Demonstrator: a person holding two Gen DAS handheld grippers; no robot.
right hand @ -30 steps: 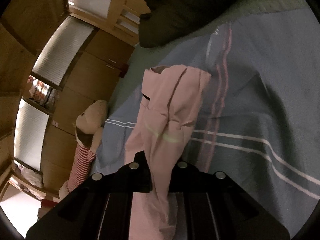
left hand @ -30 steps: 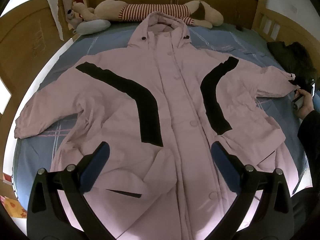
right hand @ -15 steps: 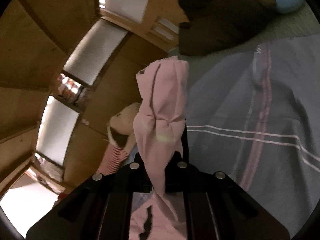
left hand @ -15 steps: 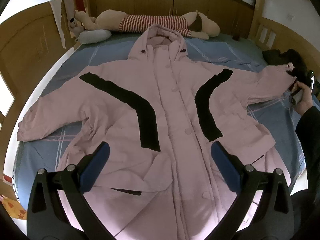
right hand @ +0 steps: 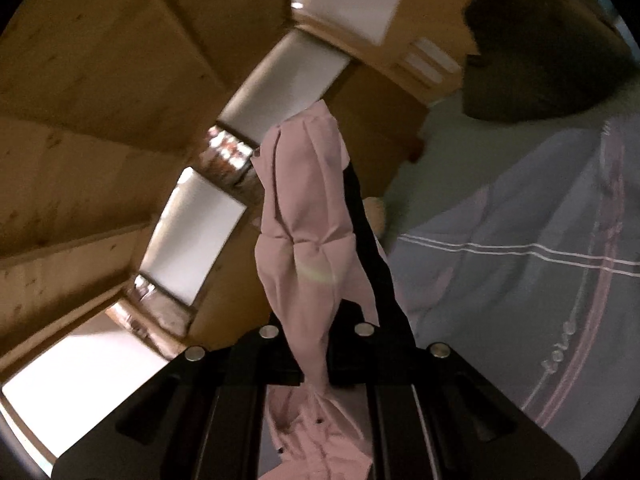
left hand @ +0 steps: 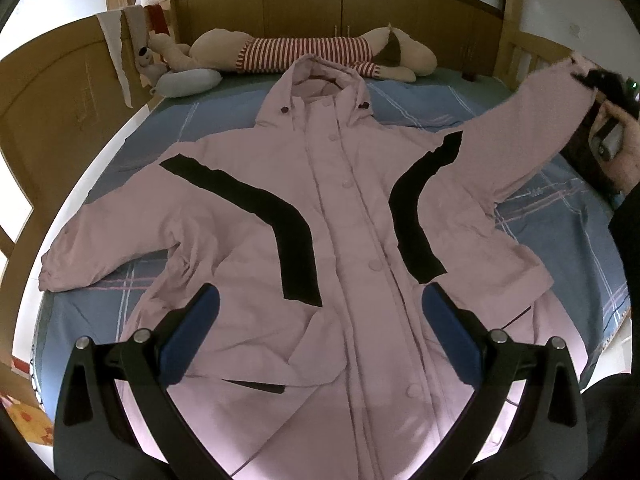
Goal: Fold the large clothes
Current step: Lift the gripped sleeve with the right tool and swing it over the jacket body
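A large pink hooded coat (left hand: 344,216) with black curved panels lies face up, buttoned, on a blue striped bedsheet (left hand: 560,240). My left gripper (left hand: 320,344) hovers open above the coat's lower front, its blue pads (left hand: 192,336) wide apart with nothing between them. At the right edge of the left wrist view my right gripper (left hand: 592,80) holds the coat's sleeve cuff (left hand: 560,92) raised off the bed. In the right wrist view my right gripper (right hand: 316,360) is shut on the pink sleeve (right hand: 304,216), which stands up between the fingers.
A long plush toy (left hand: 304,54) in a red-striped shirt and a grey pillow (left hand: 188,82) lie at the wooden headboard (left hand: 400,4). A dark garment (right hand: 536,52) sits on the bed's far right. A person's hand (left hand: 620,156) grips the right tool. Wooden panels border the left side.
My right gripper has lifted the sleeve cuff up off the bed. The left gripper has drawn back and tilted, so more of the coat and headboard shows.
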